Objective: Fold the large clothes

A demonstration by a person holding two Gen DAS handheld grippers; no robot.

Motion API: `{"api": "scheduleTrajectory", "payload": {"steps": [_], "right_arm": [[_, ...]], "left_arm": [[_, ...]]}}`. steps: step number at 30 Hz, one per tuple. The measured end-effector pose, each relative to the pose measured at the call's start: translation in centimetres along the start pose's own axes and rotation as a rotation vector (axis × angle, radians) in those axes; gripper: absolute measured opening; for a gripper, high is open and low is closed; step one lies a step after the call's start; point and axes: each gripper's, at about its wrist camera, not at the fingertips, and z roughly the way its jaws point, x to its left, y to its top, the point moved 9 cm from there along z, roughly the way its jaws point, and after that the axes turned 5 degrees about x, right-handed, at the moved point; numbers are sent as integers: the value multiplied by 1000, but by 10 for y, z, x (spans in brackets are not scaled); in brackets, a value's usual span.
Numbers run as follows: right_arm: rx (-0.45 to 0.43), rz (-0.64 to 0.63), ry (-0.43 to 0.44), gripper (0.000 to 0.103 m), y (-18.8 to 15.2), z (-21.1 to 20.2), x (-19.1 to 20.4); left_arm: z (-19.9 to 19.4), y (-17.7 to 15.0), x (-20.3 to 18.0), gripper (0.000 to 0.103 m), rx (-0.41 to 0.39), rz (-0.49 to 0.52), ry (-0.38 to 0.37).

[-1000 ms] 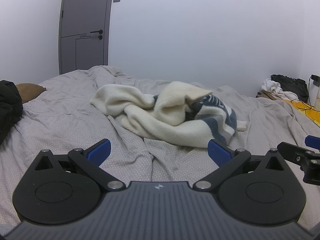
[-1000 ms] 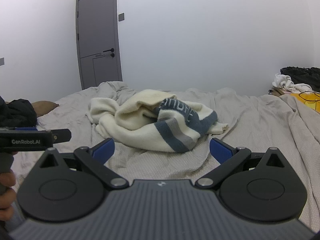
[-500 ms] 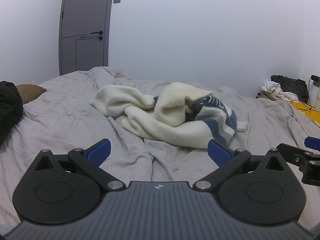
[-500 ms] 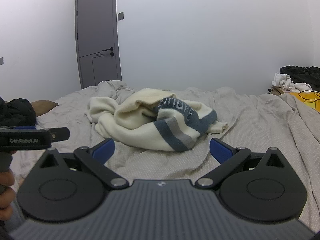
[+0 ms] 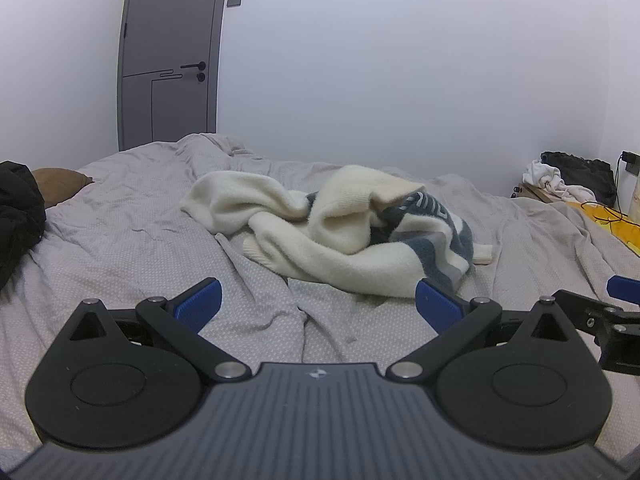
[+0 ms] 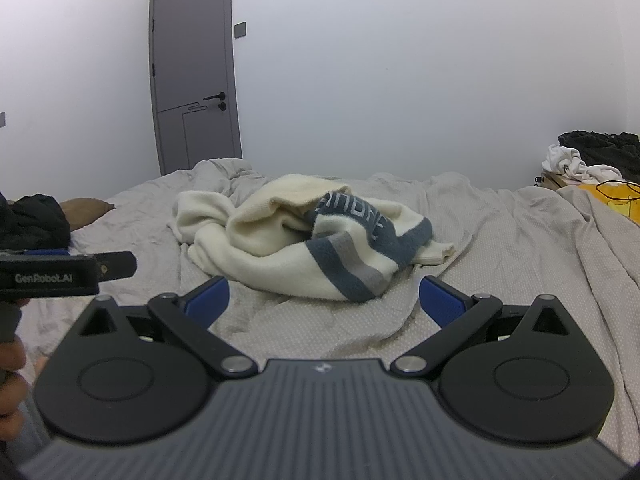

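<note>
- Folding has not begun: a cream sweater with blue-grey stripes lies crumpled mid-bed.
- The sweater looks thick, fuzzy and soft; the grey bedsheet is wrinkled.
- Left gripper and right gripper hover near it, jaws spread wide, empty.

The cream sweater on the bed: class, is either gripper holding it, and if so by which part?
Nothing is held. The sweater lies crumpled on the bed; the left gripper and right gripper are both open, short of it.
</note>
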Motion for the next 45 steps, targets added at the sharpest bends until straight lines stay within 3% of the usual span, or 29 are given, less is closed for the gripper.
{"api": "scheduleTrajectory", "payload": {"steps": [25, 35, 45], "right_arm": [[9, 3, -11, 103, -3, 0, -3], [2, 33, -58, 103, -2, 0, -7], [55, 66, -33, 103, 9, 32, -14]], "left_arm": [[3, -1, 0, 103, 2, -3, -9], [14, -2, 0, 103, 14, -8, -30], [52, 27, -7, 103, 13, -21, -66]]}}
